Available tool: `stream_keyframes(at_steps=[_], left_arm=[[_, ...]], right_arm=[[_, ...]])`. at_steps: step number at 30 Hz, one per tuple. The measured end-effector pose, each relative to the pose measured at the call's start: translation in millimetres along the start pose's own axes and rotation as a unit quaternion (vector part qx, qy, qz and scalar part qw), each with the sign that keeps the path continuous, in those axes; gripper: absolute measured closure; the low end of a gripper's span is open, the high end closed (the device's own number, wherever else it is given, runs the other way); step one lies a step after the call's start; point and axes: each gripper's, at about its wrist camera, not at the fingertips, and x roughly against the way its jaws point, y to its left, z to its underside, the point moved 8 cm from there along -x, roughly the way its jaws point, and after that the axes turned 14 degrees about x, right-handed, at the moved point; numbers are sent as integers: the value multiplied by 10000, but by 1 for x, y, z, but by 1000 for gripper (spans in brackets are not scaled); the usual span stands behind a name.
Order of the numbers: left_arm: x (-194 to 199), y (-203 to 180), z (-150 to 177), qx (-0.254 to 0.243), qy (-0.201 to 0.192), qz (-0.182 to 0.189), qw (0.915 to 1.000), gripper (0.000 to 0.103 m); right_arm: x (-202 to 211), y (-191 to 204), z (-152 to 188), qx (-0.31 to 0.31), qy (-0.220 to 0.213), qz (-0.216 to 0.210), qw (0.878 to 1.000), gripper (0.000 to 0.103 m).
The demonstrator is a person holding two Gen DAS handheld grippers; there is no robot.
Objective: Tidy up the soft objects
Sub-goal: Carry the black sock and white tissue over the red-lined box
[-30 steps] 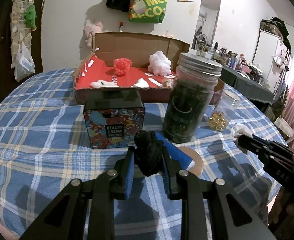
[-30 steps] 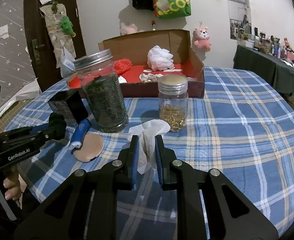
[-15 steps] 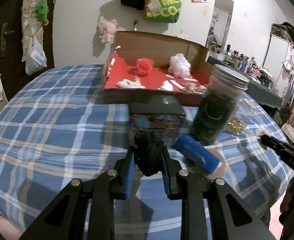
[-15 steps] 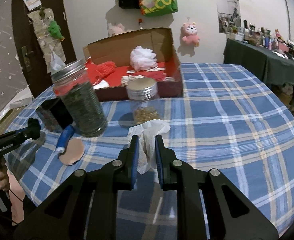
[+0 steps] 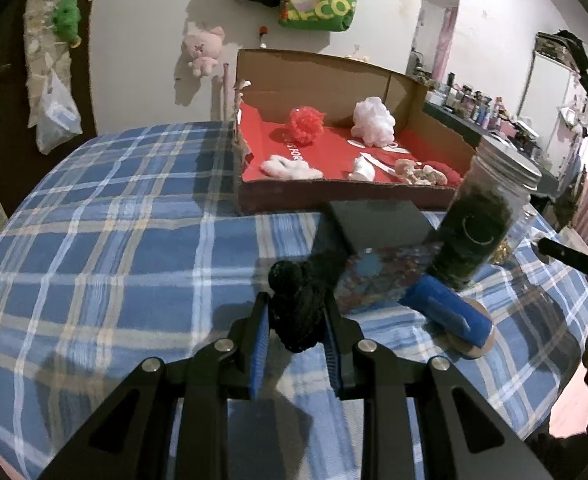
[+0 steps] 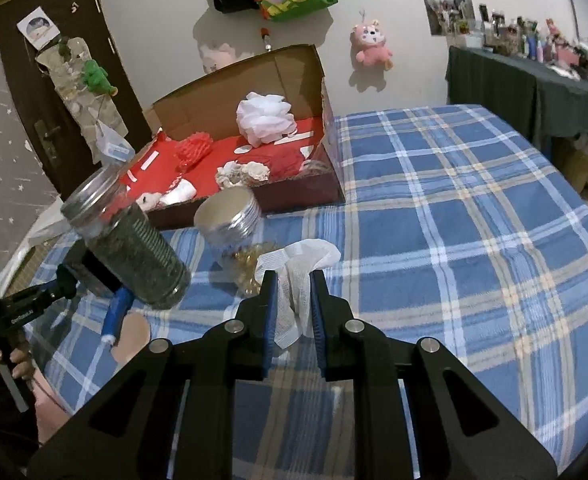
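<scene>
My left gripper [image 5: 296, 308] is shut on a black woolly ball [image 5: 294, 304], held above the blue plaid tablecloth. A crumpled white mesh cloth [image 6: 298, 276] is pinched in my right gripper [image 6: 292, 284]. Beyond both stands an open cardboard box [image 5: 374, 80] with a red lining, also seen in the right wrist view as the box [image 6: 294, 64]. Inside it lie a red pom-pom [image 5: 306, 125], a white puff [image 5: 374, 121], small white pieces and a beige lump. The left gripper [image 6: 63, 284] shows at the left edge of the right wrist view, a hand on its handle.
Between me and the box stand a dark patterned carton [image 5: 378, 240], a tall jar of dark leaves [image 5: 482, 232], a short jar with gold beads [image 6: 233, 228], a blue tube [image 5: 448, 312] and a tan disc [image 6: 133, 332]. A dark-draped side table [image 6: 534, 84] is at right.
Both grippers have shifted sideways with their loads still held. The box has slid right in the left wrist view and left in the right wrist view, which has also rolled.
</scene>
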Motion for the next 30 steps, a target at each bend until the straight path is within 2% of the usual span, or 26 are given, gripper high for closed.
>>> stream_keyframes(at_steps=[4,11,22,30], left_arm=[[-5,1,-13,-279,3,195,9994,77],[-13,-2,-33,-838,-58,312,9960,77],[-23,-14,-56,-1519,-83,621,9864,77],[-34,-22,-70,-1857,84,865,9788,77]], right_arm=[[-6,-8,-9,-51,19,-117,9999,88],[-16,-15,-24,-37,10,-400,9992,88],[-31,-14,-39,334,42,-783,9964,88],[-38,-10,-47,587,69,-958,9936,88]])
